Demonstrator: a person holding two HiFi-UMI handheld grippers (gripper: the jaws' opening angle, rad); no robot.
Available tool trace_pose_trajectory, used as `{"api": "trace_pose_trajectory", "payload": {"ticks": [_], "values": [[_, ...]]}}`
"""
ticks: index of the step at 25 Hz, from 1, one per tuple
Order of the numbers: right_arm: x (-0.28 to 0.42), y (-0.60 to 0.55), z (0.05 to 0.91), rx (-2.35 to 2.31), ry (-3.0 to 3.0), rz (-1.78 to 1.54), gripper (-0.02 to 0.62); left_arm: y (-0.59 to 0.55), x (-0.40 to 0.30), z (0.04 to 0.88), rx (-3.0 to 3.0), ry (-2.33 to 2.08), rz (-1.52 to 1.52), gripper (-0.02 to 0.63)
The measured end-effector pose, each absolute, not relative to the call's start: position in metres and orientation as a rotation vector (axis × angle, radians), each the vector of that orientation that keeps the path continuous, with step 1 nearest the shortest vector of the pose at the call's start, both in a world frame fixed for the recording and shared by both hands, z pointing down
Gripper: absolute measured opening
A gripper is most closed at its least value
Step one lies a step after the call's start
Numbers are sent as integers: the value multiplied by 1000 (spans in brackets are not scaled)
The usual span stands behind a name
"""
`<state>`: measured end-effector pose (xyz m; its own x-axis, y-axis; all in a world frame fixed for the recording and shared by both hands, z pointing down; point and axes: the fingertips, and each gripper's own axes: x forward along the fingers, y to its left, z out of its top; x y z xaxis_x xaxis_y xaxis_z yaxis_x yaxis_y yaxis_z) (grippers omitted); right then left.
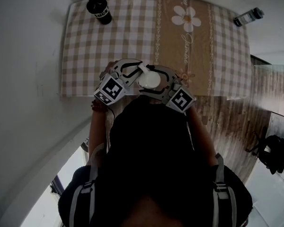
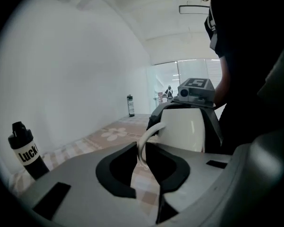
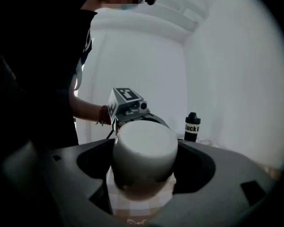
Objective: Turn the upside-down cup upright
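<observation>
The step in hand looks like the flip itself. At the middle of the near edge of the worktop (image 1: 85, 56), the white cup (image 1: 149, 78) is caught between both claws with its closed base still uppermost. To do it well, I judge that one claw should carry the turn while the other only steadies, so the two do not twist against each other. The right claw (image 3: 143, 148) looks better suited to carry it, since it grips the body squarely on two opposite sides. The roll should be slow and well above the checked cloth so the rim does not catch, and the cup should go down flat before either grip lets go. A thin loop pinched hard could slip or act as a lever, so the left claw (image 2: 143, 151) ought to follow rather than pull. That left claw is nearly closed, its pads pinching the slim handle (image 2: 147, 137), with the cup's body just beyond its tips. The right claw stands wide, and the cup fills the space between its pads, base towards the camera and mouth towards the cloth. Whether the rim touches the cloth or hangs just above it I cannot tell. Well apart, a black bottle (image 1: 99, 9) stands at the far left corner.
</observation>
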<state>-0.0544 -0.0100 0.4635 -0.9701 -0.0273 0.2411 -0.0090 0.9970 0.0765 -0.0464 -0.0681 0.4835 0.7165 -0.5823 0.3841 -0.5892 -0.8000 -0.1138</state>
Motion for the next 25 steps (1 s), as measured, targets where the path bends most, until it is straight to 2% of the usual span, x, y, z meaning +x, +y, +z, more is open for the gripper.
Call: {"api": "trace_pose_trajectory", "payload": {"ticks": [3, 11, 13, 16, 23, 25], "values": [[-58, -4, 467, 7, -2871, -161, 380, -69, -45, 486, 2868, -1040, 630, 47], [-46, -23, 462, 114, -2913, -238, 400, -83, -47, 483, 2753, -1212, 630, 44], [-30, -41, 449, 235, -2988, -116, 401, -93, -53, 482, 2695, -1304, 605, 44], [-5, -59, 440, 380, -3040, 58, 440, -103, -58, 483, 2599, -1416, 492, 46], [-8, -58, 442, 448, -3067, 148, 466, -110, -40, 469, 2518, -1502, 194, 45], [-9, -58, 443, 465, -3061, 142, 492, -109, -35, 467, 2507, -1508, 169, 46]]}}
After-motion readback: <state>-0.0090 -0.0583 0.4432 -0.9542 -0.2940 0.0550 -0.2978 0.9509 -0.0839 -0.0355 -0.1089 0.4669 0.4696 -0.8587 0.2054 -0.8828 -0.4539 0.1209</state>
